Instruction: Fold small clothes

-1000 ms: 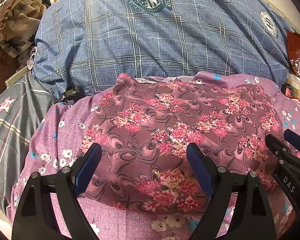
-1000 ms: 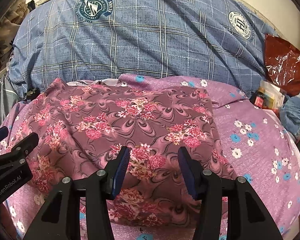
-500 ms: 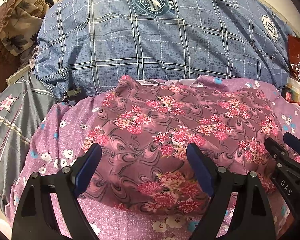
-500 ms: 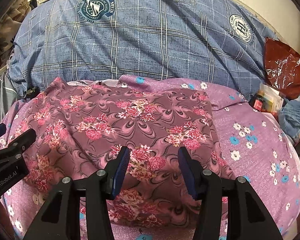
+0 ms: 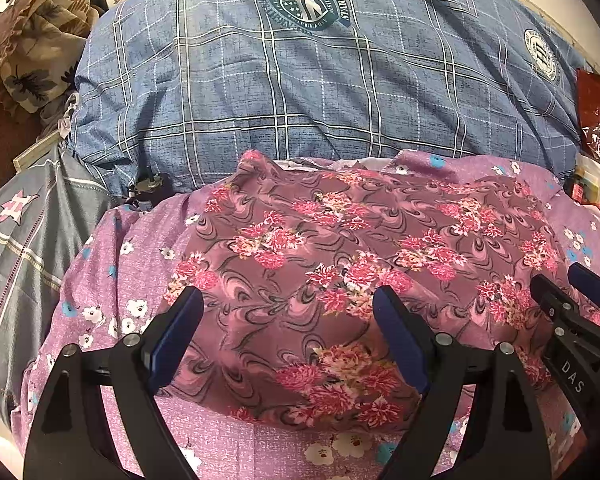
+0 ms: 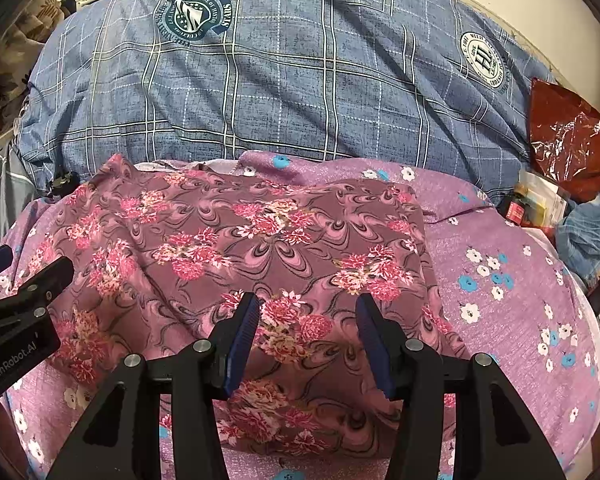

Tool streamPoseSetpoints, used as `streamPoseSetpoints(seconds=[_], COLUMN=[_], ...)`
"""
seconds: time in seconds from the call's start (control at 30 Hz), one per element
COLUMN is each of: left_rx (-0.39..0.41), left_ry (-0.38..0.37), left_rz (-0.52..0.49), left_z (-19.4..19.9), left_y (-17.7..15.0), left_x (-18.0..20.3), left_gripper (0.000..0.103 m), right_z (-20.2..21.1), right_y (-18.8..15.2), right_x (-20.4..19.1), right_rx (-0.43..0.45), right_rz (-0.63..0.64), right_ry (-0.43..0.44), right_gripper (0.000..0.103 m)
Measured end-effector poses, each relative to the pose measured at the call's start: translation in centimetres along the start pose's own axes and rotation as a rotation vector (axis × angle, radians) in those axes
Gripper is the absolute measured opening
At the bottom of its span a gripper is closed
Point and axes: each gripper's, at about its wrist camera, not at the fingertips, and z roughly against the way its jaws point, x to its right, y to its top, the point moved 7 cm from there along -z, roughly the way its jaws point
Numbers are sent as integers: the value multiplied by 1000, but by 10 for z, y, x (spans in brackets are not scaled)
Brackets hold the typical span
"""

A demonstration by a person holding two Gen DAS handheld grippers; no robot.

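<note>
Floral garment lies spread flat on a purple flowered sheet covering the bed, its far edge just beside a blue plaid quilt. Left hand-held gripper hangs over the garment's near left part, jaws wide apart and empty. Right hand-held gripper hangs over the near right part, jaws partly apart, gripping nothing.

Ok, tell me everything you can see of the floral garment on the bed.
The floral garment is thin, soft-looking mauve fabric with dark swirls and pink flower clusters. It lies spread and roughly squared, lightly wrinkled, on the purple flowered sheet, its far edge near the blue checked quilt. Neither open gripper grips it, left or right.
</note>
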Motion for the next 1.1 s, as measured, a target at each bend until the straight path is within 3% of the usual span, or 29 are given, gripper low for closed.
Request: streamPoseSetpoints(seconds=[0.33, 0.73, 0.83, 1.0, 1.1], left_rx=[-5, -64, -103, -245, -249], left_ry=[20, 146, 171, 194, 179], left_rz=[1, 36, 37, 31, 7], left_z=[-2, -23, -31, -57, -60], left_y=[-1, -11, -17, -42, -46], left_x=[-11, -54, -62, -73, -73], left_gripper=[87, 87, 87, 87, 89], right_z=[1, -1, -12, -41, -44], right_y=[2, -1, -6, -26, -29], right_x=[-7, -11, -10, 0, 4], right_rx=[5, -8, -64, -246, -251], right_rz=[18, 43, 33, -75, -81], right_ry=[-1, -6, 18, 117, 158], right_gripper=[52, 52, 52, 50, 50])
